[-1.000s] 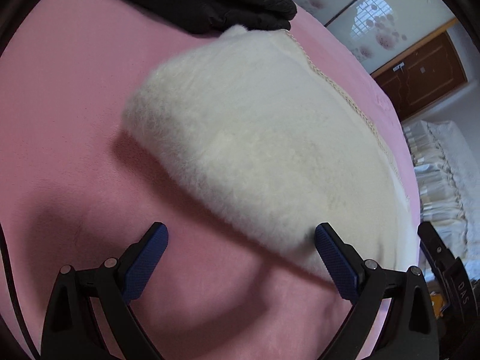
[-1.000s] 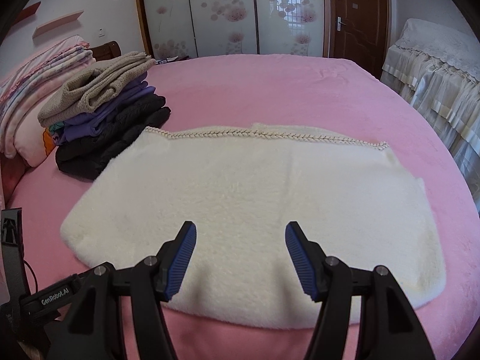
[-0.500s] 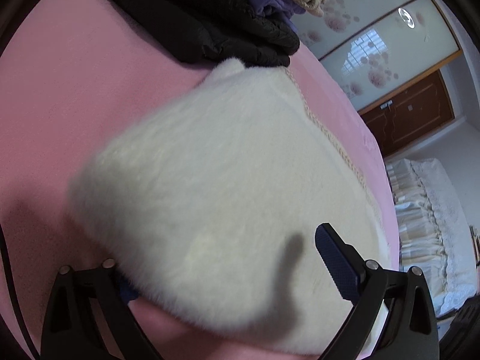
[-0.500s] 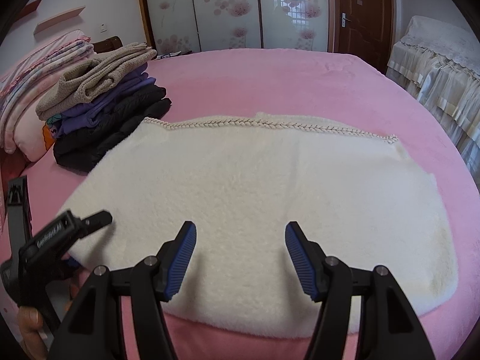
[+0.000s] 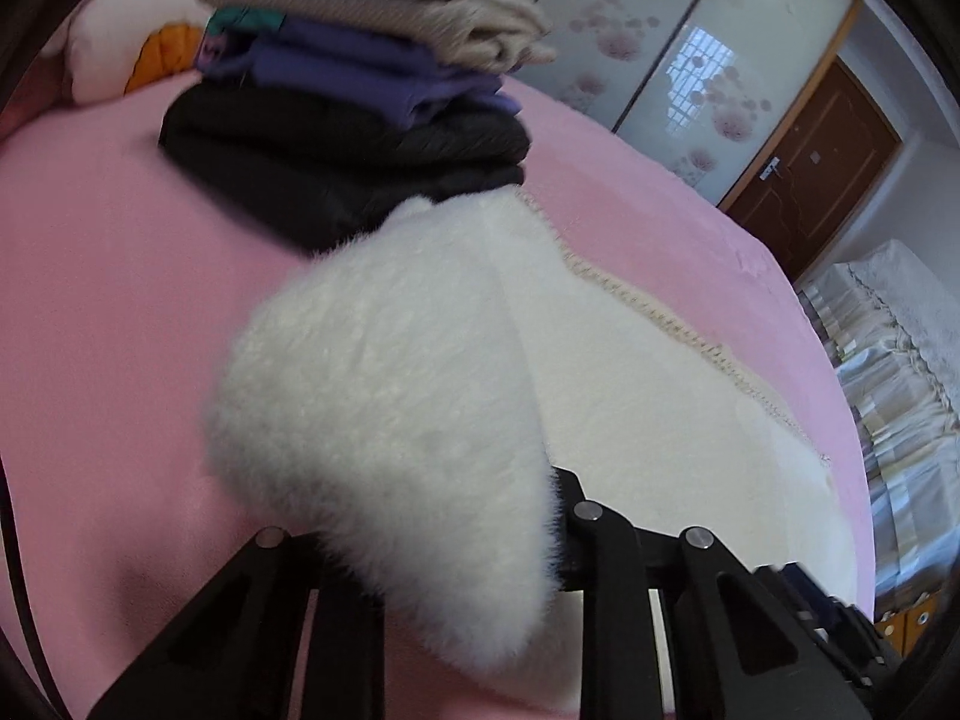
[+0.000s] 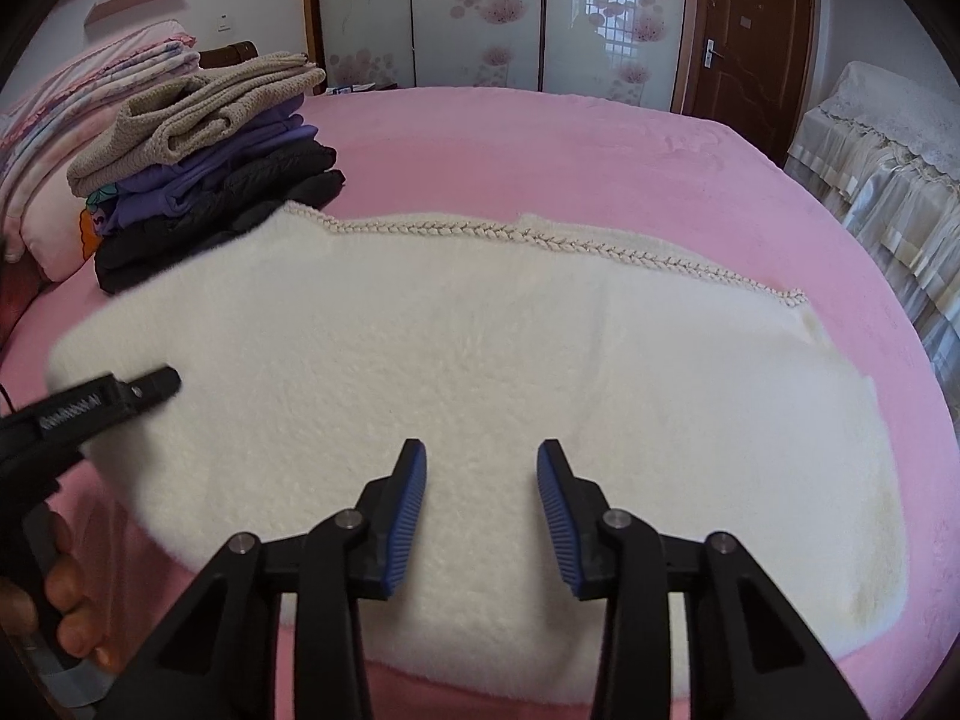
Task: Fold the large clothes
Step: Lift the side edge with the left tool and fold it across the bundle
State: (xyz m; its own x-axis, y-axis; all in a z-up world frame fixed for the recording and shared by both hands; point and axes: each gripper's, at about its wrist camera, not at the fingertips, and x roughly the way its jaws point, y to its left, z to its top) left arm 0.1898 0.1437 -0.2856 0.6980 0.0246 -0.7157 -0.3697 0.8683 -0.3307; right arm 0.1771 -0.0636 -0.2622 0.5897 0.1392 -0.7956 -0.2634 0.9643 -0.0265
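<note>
A white fleece garment point(image 6: 480, 348) lies spread flat on the pink bed point(image 6: 540, 150), its braided trim along the far edge. In the left wrist view its near left corner point(image 5: 384, 396) is raised off the bed and curls over. My left gripper point(image 5: 441, 546) is closing on that corner, and the fluff hides its pads. From the right wrist view the left gripper point(image 6: 165, 383) comes in at the garment's left edge. My right gripper point(image 6: 482, 474) hovers over the garment's near edge. Its jaws are closing, and its blue pads stand apart without pressing on the fabric.
A pile of folded clothes point(image 6: 204, 168), beige on purple on black, sits on the bed at the garment's far left corner. Pillows point(image 6: 36, 180) lie behind it. A person's hand point(image 6: 66, 594) holds the left gripper. A draped sofa point(image 6: 888, 180) stands beyond the bed's right edge.
The left gripper went from wide open at the garment's corner to closing on it and lifting it. The right jaws narrowed and sank a little toward the fabric.
</note>
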